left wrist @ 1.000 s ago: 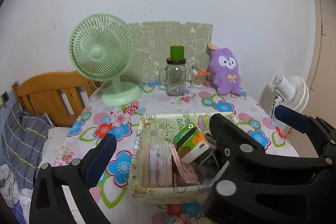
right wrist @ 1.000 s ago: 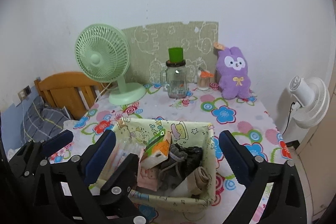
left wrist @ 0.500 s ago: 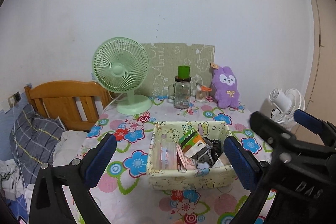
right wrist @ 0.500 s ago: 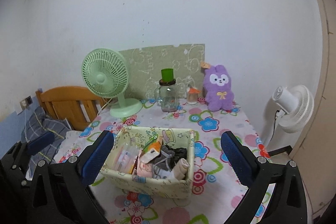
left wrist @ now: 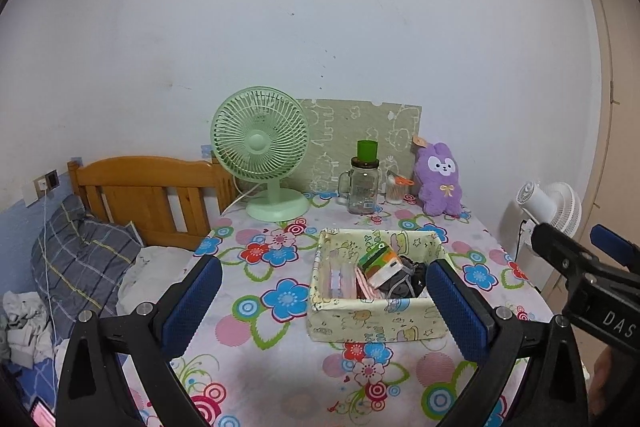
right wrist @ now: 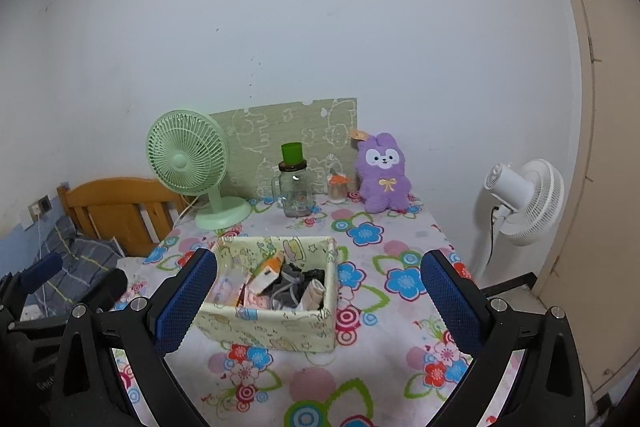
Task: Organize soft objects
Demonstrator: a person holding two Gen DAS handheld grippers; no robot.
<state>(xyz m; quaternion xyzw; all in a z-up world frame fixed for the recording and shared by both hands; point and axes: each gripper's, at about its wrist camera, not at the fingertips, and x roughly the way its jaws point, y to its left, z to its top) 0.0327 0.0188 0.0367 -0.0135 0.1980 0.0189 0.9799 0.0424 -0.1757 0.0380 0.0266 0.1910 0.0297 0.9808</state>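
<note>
Both grippers have pulled back and up from the fabric box over the last second, so far more of the floral counter shows than before.

From the left wrist view, the left gripper (left wrist: pixel 324 301) hangs above the near edge of the flower-patterned counter (left wrist: pixel 256 339), its blue-padded jaws spread wide and holding nothing. Between them, at about 1 o'clock from the gripper's midpoint, sits the pale yellow cartoon-print fabric storage box (left wrist: pixel 376 321), holding a green-and-orange carton (left wrist: pixel 378 261), pink packets and dark grey rolled cloth (left wrist: pixel 404 279). At 12 o'clock, along the wall, stand a mint-green desk fan (left wrist: pixel 262 153), a clear glass mug jar with a green cup on top (left wrist: pixel 364 183) and a purple plush rabbit (left wrist: pixel 438 179). The right gripper (left wrist: pixel 588 267) intrudes at 3 o'clock.

From the right wrist view, the right gripper (right wrist: pixel 318 301) has its jaws just as wide and empty. The box (right wrist: pixel 272 329) lies at 11 o'clock, nearer the left jaw. The plush rabbit (right wrist: pixel 382 173) sits at 12 o'clock against the wall, well apart from the box. A white standing fan (right wrist: pixel 520 201) is at 2 o'clock beside the counter; a wooden bed headboard (right wrist: pixel 116 207) is at 10 o'clock.
</note>
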